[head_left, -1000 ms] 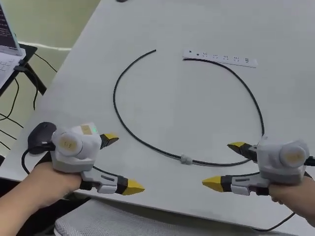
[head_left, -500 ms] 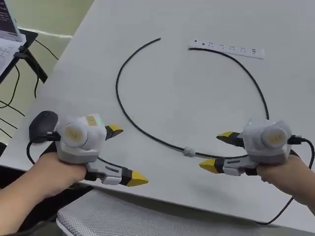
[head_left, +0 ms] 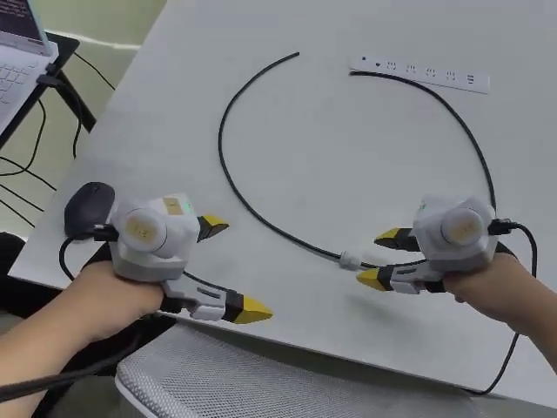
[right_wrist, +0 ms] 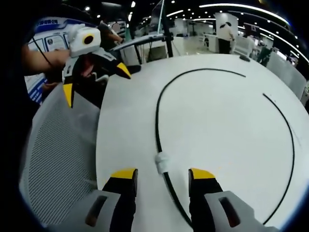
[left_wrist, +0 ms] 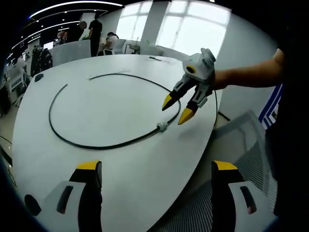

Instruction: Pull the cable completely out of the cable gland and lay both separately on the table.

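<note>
Right of the gland [head_left: 350, 259], the cable [head_left: 223, 148] is passing under the right claw [head_left: 379, 257], and that stretch is being hidden in the head view. The cable's far end is lying beside a power strip [head_left: 426, 72] well beyond the gland; cannot tell if they are touching. A laptop [head_left: 22, 52] far left of the gland is being cut off by the frame. People far behind the gland are showing too small to make out in the left gripper view.

The gland is sitting threaded on the cable near the bench [head_left: 348, 157] front edge, with cable coming out both sides. The right claw is standing apart and gripping nothing, with its tips just short of the gland. In the right gripper view the gland [right_wrist: 161, 162] is lying just ahead of the gap. The left claw [head_left: 233, 266] is standing wide apart and empty, well left of the gland. One jaw is hanging over the bench and the other past the edge, above a mesh chair [head_left: 218, 383].

A broad stretch of bench is lying inside the cable loop beyond the gland. A mouse [head_left: 87, 207] is sitting far left of the gland, near the side edge.

The bench is looking white and matte. The room is showing as an open office, with windows and strip lights.
</note>
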Available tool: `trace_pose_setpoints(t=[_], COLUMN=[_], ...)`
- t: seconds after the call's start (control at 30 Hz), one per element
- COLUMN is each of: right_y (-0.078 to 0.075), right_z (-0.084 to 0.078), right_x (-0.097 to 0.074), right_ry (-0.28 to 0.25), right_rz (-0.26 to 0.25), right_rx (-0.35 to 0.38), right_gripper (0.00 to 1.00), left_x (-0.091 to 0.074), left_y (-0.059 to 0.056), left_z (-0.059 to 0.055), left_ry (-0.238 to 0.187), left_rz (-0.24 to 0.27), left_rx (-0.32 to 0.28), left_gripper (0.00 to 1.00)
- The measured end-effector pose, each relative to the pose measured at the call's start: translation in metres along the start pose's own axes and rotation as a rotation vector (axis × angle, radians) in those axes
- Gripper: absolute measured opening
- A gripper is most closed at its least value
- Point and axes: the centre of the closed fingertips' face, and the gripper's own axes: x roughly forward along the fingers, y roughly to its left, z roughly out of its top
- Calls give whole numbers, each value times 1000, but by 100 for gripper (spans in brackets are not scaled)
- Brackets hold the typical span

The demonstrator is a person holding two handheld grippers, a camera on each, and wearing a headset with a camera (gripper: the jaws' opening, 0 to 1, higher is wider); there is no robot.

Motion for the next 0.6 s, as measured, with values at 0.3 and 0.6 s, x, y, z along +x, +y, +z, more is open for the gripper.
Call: trace_pose_setpoints(t=[0.3, 0.6], right_y=[2, 3], right_z=[-9, -12], right_x=[16, 24], right_ry=[57, 81], right_rz=[35, 62], right_rx=[-32, -47], right_gripper=[27, 20], left_x=[1, -1], left_y=[-5, -2], left_z=[-5, -6], left_ry=[8, -2], left_rz=[-14, -2], left_rx=[-3, -12], left_gripper=[93, 93])
